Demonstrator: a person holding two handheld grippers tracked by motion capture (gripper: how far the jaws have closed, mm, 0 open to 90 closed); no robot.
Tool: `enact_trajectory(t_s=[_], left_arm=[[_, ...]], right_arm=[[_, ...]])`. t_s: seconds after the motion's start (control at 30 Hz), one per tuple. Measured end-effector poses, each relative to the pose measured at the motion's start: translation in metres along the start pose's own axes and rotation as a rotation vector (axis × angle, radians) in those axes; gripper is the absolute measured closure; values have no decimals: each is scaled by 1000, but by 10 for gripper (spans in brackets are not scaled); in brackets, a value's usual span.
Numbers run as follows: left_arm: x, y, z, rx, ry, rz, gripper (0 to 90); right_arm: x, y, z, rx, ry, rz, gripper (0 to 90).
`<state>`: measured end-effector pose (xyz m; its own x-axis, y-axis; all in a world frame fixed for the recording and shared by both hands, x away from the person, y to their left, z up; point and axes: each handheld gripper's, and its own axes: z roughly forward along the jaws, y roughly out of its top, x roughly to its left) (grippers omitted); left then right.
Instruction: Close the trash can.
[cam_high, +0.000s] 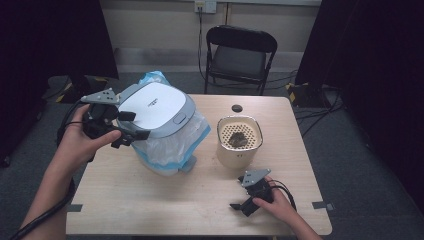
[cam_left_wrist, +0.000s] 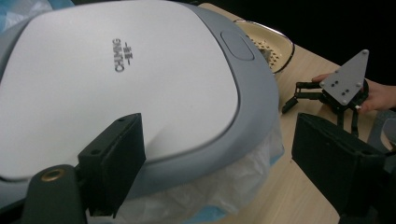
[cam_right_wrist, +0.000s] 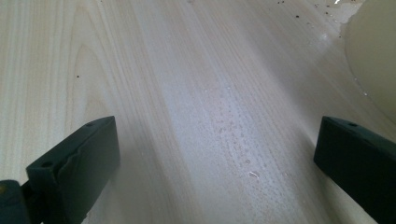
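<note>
A bin with a white and grey lid (cam_high: 155, 107) (cam_left_wrist: 121, 79) stands on the left half of the wooden table (cam_high: 190, 205), lined with a white and blue plastic bag (cam_high: 170, 147) (cam_left_wrist: 224, 186). My left gripper (cam_high: 132, 126) (cam_left_wrist: 217, 135) hovers at the lid's left edge, open, with one jaw over the lid and nothing gripped. To the right stands a cream container (cam_high: 232, 156) (cam_left_wrist: 275, 44) whose perforated insert holds dark scraps (cam_high: 240, 140). My right gripper (cam_high: 238, 192) (cam_right_wrist: 215, 140) (cam_left_wrist: 294, 95) rests low on the table in front of that container, open and empty.
A black folding chair (cam_high: 240, 55) stands beyond the far table edge. A small black round thing (cam_high: 236, 108) lies on the table behind the cream container. Fine crumbs and droplets (cam_right_wrist: 233, 135) dot the wood between the right gripper's jaws. Dark curtains flank the room.
</note>
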<state>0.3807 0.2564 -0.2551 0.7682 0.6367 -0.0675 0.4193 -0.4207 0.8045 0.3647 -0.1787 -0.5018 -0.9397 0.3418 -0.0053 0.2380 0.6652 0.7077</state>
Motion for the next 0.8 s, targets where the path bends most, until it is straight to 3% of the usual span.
enact_trajectory(t_s=[0.07, 0.5, 0.8], left_arm=[[-1, -7, -3, -16, -2, -3, 164], [-8, -41, -4, -5, -15, -4, 160], [-11, -65, 10, -9, -50, -8, 160]], right_arm=[[0, 0, 0, 0, 0, 0, 0], [0, 0, 0, -1, -3, 0, 0], [0, 0, 0, -1, -2, 3, 0]])
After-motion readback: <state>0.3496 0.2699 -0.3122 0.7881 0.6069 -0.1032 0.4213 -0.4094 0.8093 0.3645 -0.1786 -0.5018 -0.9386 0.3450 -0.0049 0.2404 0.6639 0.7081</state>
